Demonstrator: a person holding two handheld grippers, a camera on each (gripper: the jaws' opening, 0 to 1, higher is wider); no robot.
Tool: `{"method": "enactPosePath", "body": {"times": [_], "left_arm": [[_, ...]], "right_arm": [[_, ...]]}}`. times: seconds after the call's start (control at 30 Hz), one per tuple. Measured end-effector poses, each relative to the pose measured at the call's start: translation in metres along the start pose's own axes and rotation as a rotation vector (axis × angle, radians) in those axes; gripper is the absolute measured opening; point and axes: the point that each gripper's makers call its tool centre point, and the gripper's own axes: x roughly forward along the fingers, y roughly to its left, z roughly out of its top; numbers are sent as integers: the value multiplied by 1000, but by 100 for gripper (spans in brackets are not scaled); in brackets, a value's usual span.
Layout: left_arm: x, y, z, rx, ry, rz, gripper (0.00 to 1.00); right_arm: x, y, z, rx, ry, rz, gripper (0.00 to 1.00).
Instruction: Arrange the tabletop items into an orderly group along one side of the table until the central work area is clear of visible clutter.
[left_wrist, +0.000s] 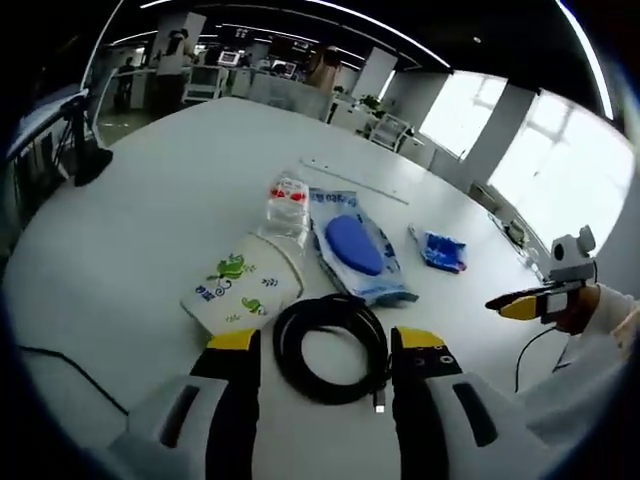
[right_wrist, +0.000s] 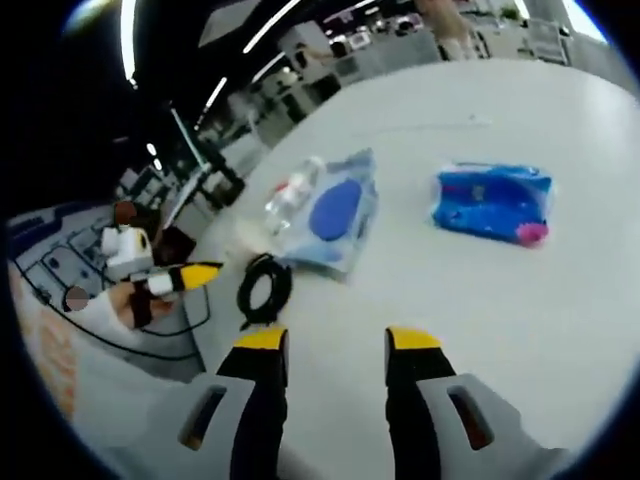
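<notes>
Worktop, white, round-edged; items loosely grouped mid-surface, not yet at one side. Item 1: cable, black coil, connector end loose at its near rim, lying between the jaws of the left gripper; jaws wide, holding nothing, no contact visible. Item 2: pouch, white w/ green print, just beside cable. Item 3: bottle, clear, lying down, touching or overlapping pouch's far end. Item 4: bag, clear w/ blue oval inside, next to bottle, its near corner close to the coil. Item 5: blue pack, apart from the rest, pink bit at one corner. Right gripper: jaws wide, empty, over bare worktop, nearest to blue pack. Risks (judged): coil may spring loose or trail its connector if pinched on one strand only, snagging bag or pouch; bottle could roll if pouch is nudged; soft bag may slip from a shallow pinch. Grippers sit close enough that both reaching for the centre cluster could collide. Surroundings: thin strip on far worktop; dark stand at far-left edge; second cable trailing at near-left edge, poss. snag. Beyond: office desks, windows, no obstruction to either side of the worktop.
</notes>
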Motion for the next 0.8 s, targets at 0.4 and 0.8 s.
{"method": "enactPosePath", "body": {"times": [0.4,0.8], "left_arm": [[17,6,-25,61,105,63,42],[30,22,-37,57,152,146,35]], "right_arm": [[8,14,-12,-42,50,30,35],[3,14,-22,-24,56,24,33]]}}
